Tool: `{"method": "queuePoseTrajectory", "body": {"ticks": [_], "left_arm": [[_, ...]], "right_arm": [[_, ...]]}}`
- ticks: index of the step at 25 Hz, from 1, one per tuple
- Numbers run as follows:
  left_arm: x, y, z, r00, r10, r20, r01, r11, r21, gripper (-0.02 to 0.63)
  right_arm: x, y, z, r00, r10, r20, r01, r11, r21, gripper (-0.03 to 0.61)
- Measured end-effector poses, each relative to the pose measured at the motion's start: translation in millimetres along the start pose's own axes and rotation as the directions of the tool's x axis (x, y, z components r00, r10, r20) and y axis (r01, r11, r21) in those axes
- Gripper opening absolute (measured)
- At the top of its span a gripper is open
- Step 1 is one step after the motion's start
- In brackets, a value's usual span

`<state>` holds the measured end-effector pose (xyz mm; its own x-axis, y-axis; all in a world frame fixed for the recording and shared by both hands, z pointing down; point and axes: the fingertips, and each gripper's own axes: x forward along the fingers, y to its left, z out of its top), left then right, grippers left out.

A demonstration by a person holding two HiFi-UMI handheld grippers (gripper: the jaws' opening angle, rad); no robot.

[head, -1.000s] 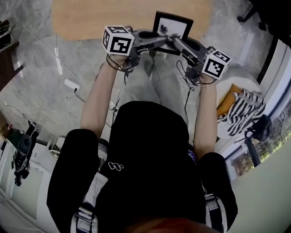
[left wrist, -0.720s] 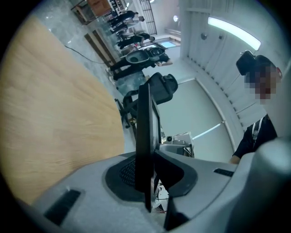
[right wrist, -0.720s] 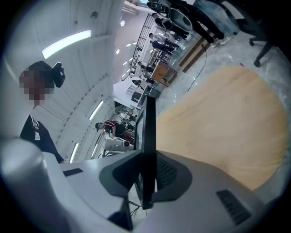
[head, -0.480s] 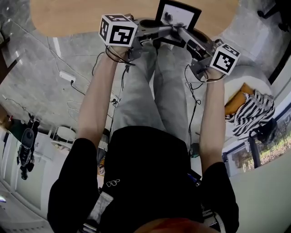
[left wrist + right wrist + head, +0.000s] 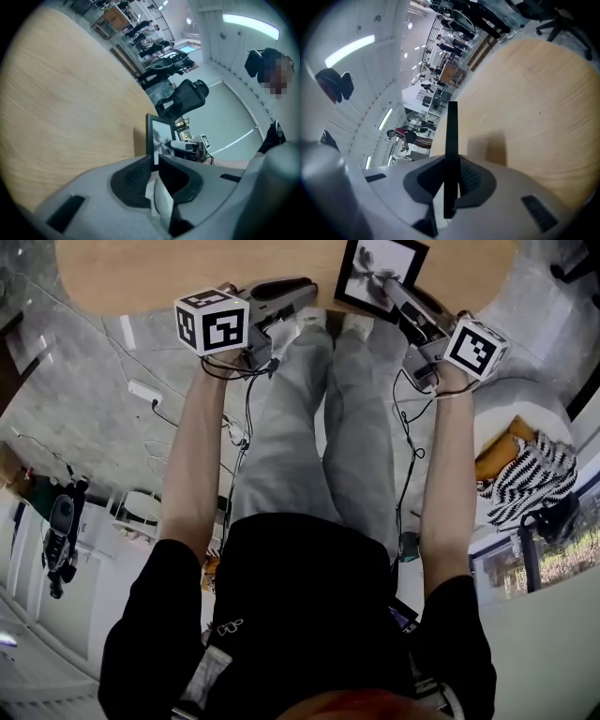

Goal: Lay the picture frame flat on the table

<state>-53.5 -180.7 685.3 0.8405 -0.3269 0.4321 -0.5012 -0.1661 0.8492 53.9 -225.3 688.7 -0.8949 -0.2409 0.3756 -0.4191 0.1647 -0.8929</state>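
Note:
The black picture frame (image 5: 380, 273) with a white mat hangs over the near edge of the wooden table (image 5: 187, 273), its face turned up toward me. My right gripper (image 5: 382, 285) is shut on the frame's lower edge, and its jaws are still closing. In the right gripper view the frame (image 5: 451, 136) is an edge-on black bar between the pads of that gripper (image 5: 452, 161). My left gripper (image 5: 305, 292) sits to the frame's left, clear of it. Its jaws are opening with nothing between them. In the left gripper view the frame (image 5: 161, 136) stands beyond that gripper (image 5: 155, 161).
The person's grey-trousered legs (image 5: 319, 427) run under the table edge. A white round stand with a striped cloth (image 5: 525, 470) is at the right. A power strip and cables (image 5: 145, 390) lie on the floor at the left. A black office chair (image 5: 185, 96) stands beyond the table.
The left gripper has let go of the frame and drawn back to the left. The right gripper has carried the frame farther over the table.

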Motion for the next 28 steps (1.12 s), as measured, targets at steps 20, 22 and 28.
{"method": "queuePoseTrajectory", "body": {"ticks": [20,22,28], "left_arm": [[26.7,-9.2,-0.2,0.997,-0.07,0.039,0.071,0.997,-0.021,0.012],[25.4,-10.0,1.4,0.996,-0.067,0.052,0.068,0.998,-0.016,0.012],[6.7,-10.7,29.0,0.982,0.041,0.184,-0.052,0.997,0.054,0.012]], "right_arm": [[27.4,-85.7,21.8,0.82,-0.569,-0.051,0.549,0.81,-0.206,0.172],[23.7,-91.4,21.6,0.779,-0.626,-0.041,0.595,0.758,-0.266,0.172],[16.5,-71.0,23.6,0.767,-0.64,0.051,0.615,0.71,-0.343,0.15]]}}
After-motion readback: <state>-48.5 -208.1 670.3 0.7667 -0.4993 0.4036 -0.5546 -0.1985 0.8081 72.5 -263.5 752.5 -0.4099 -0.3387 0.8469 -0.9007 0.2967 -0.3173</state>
